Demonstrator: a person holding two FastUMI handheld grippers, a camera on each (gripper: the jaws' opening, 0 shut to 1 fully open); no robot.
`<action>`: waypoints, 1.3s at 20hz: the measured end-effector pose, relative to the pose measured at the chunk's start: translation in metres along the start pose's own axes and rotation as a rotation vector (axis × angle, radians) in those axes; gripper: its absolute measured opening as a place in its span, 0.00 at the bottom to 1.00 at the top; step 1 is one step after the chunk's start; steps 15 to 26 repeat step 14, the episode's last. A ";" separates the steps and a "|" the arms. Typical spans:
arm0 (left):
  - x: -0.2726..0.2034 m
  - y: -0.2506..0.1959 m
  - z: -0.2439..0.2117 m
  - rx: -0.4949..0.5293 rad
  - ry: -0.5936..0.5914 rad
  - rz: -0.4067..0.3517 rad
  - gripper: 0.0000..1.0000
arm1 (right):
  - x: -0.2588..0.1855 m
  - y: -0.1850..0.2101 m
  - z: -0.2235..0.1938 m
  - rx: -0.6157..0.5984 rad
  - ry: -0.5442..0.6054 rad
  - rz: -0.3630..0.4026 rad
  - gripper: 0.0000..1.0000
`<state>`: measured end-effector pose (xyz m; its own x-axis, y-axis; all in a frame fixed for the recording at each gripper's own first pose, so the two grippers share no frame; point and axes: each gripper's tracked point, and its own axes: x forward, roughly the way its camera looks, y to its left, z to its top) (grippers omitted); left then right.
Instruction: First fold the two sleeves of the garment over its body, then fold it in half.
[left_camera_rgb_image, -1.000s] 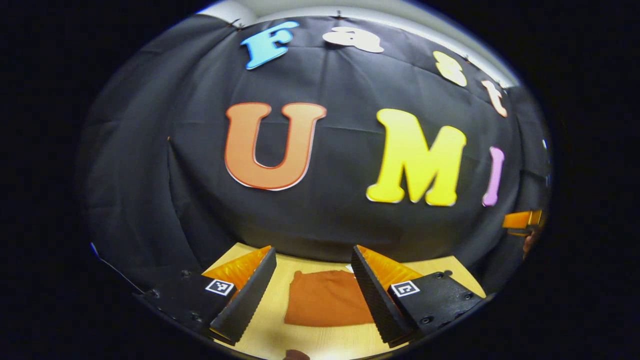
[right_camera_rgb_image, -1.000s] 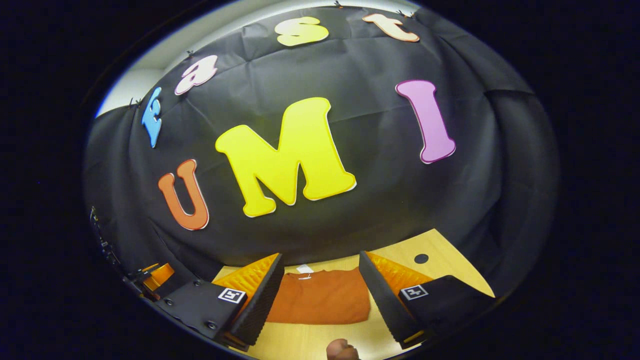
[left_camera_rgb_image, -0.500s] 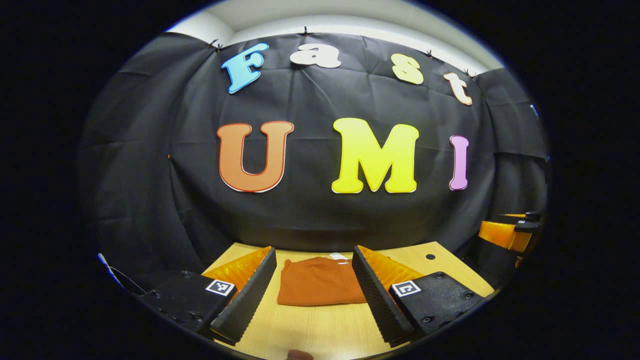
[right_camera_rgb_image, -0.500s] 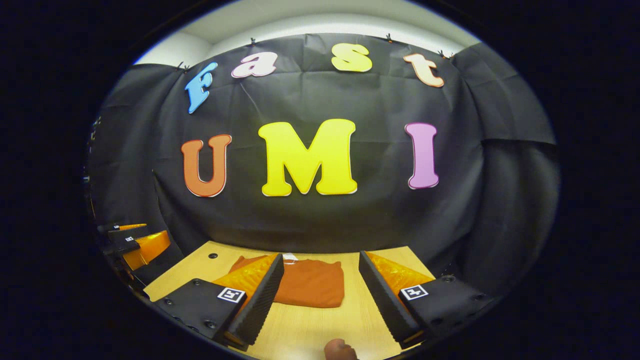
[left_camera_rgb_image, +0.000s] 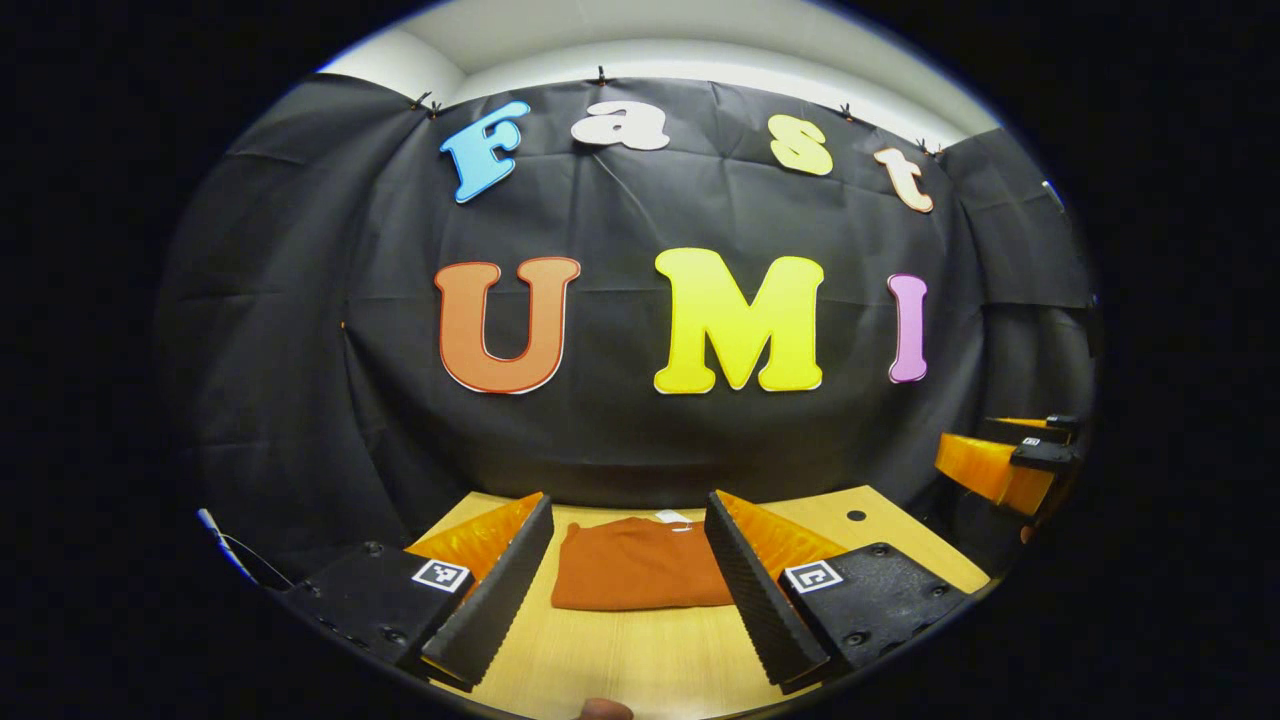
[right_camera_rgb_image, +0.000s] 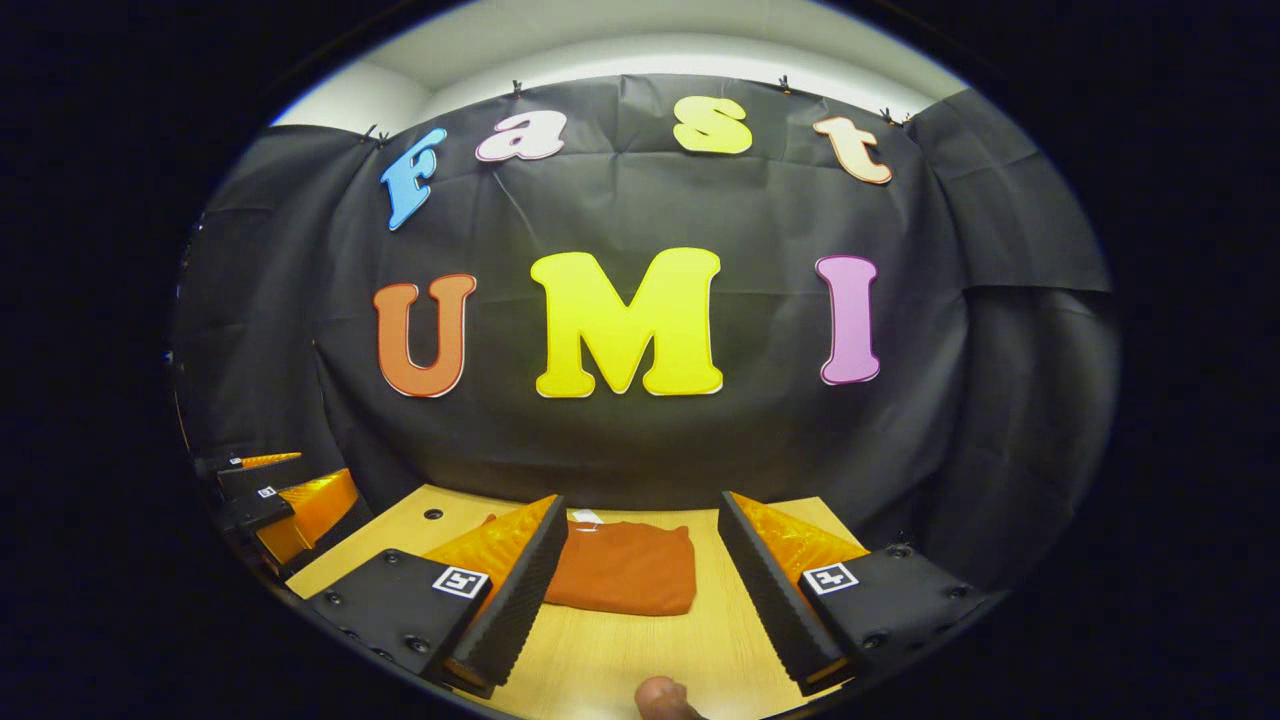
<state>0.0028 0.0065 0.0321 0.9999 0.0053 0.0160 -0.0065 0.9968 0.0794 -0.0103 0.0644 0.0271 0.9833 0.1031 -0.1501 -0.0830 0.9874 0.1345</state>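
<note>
The rust-orange garment (left_camera_rgb_image: 640, 577) lies folded into a compact rectangle on the wooden table (left_camera_rgb_image: 640, 660), with a small white tag at its far edge. In the right gripper view the garment (right_camera_rgb_image: 625, 580) sits ahead, slightly left of centre. My left gripper (left_camera_rgb_image: 628, 585) is open and held back above the table's near part, nothing between its fingers. My right gripper (right_camera_rgb_image: 645, 590) is likewise open and empty, apart from the cloth. Each gripper appears in the other's view: the right gripper (left_camera_rgb_image: 1005, 465) at the far right, the left gripper (right_camera_rgb_image: 280, 500) at the far left.
The black cloth wall rises just behind the table's far edge. A small dark hole (left_camera_rgb_image: 856, 515) marks the tabletop at the right rear, and another hole (right_camera_rgb_image: 432, 513) at the left rear. A fingertip (right_camera_rgb_image: 660, 695) pokes in at the bottom edge.
Both grippers have pulled back and levelled out, away from the folded garment, which now looks smaller and farther. Both stayed open; the garment has not moved.
</note>
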 end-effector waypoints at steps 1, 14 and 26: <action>-0.001 0.002 0.003 -0.002 -0.013 0.001 0.99 | 0.001 0.004 0.000 0.006 0.004 0.004 0.98; 0.002 0.009 -0.012 0.014 0.023 -0.001 0.98 | 0.002 0.037 0.000 -0.049 -0.001 0.069 0.98; 0.002 0.009 -0.012 0.014 0.023 -0.001 0.98 | 0.002 0.037 0.000 -0.049 -0.001 0.069 0.98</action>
